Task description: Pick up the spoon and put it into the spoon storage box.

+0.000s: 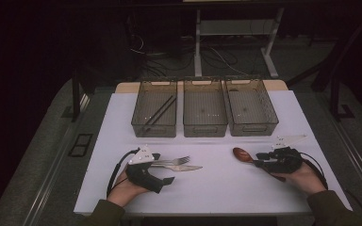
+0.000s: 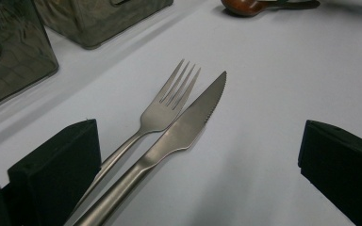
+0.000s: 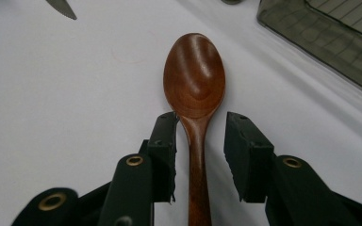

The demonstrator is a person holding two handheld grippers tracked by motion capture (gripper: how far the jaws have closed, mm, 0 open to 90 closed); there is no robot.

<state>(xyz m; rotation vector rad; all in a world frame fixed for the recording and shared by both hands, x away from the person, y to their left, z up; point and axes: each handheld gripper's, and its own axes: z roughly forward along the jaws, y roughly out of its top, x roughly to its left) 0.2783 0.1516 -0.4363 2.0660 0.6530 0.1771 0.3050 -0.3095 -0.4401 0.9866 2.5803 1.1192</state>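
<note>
Only chopsticks (image 1: pixel 159 112) lie in the far left bin (image 1: pixel 154 126); the fork (image 2: pixel 162 106) and knife (image 2: pixel 188 123) wait between the wide-open left gripper (image 2: pixel 198 155), and the right gripper (image 3: pixel 200 150) straddles the wooden spoon (image 3: pixel 194 75) on the near right, jaws narrow but not gripping.

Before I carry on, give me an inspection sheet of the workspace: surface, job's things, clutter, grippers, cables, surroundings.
Surface: white table top, flat, no spills seen.
Job's things: wooden spoon lying flat; metal fork and knife side by side; three clear bins in a row at the far edge, the left bin holding dark sticks.
Clutter: nothing seen.
Grippers: left hand-held gripper open, jaws wide around the fork and knife handles; right hand-held gripper open, straddling the spoon's neck with gaps both sides.
Cables: one trailing from each gripper, off the cutlery.
Surroundings: dark room, desk legs and floor wires behind.
</note>
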